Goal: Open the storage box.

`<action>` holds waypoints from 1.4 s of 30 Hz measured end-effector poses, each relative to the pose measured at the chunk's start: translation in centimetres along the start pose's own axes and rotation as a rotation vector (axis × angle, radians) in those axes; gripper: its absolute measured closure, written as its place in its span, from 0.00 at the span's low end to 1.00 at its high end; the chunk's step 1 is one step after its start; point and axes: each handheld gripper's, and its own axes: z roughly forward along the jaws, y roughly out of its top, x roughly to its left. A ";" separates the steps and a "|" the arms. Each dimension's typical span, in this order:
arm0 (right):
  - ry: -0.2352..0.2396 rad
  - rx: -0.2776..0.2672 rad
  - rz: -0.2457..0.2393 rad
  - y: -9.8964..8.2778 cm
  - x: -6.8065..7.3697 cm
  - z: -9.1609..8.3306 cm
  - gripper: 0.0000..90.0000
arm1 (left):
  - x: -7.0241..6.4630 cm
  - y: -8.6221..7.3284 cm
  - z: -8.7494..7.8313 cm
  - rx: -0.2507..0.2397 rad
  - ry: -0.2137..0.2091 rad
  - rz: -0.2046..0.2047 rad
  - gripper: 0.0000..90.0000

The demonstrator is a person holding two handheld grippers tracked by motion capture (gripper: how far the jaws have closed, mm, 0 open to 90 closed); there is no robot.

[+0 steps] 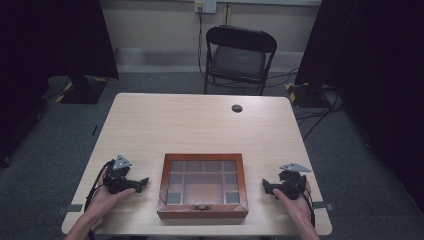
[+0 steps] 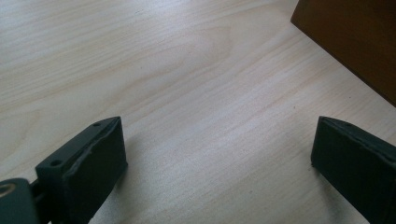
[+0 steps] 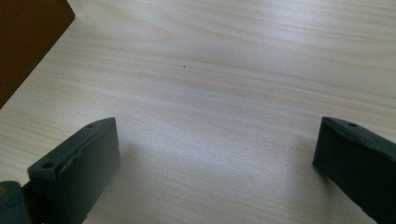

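A brown wooden box (image 1: 202,185) with a glass lid divided into several panes sits closed near the table's front edge, a small metal clasp on its front face. My left gripper (image 1: 142,183) rests on the table to the left of the box, open, jaws pointing at it. My right gripper (image 1: 266,186) rests to the right of the box, open too, also pointing inward. In the left gripper view my left gripper (image 2: 218,149) has bare table between its jaws, with the box's side (image 2: 355,42) at upper right. In the right gripper view my right gripper (image 3: 217,149) is wide open, the box corner (image 3: 25,42) at upper left.
The light wooden table (image 1: 200,125) has a round cable hole (image 1: 237,108) at the back right. A black folding chair (image 1: 239,57) stands behind the table. Dark curtains hang at both sides, and cables lie on the grey floor.
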 end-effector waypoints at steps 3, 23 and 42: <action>0.015 -0.001 -0.013 0.1 0.0 -0.2 0.10 | 0.0 0.0 0.0 0.002 -0.001 0.000 0.03; 0.351 -0.003 -0.149 2.5 3.4 -3.5 0.56 | 0.1 0.1 0.1 0.006 -0.004 0.008 0.02; 0.698 -0.052 -0.398 5.4 12.3 -5.5 0.77 | 0.2 0.3 0.4 0.011 -0.007 0.013 0.00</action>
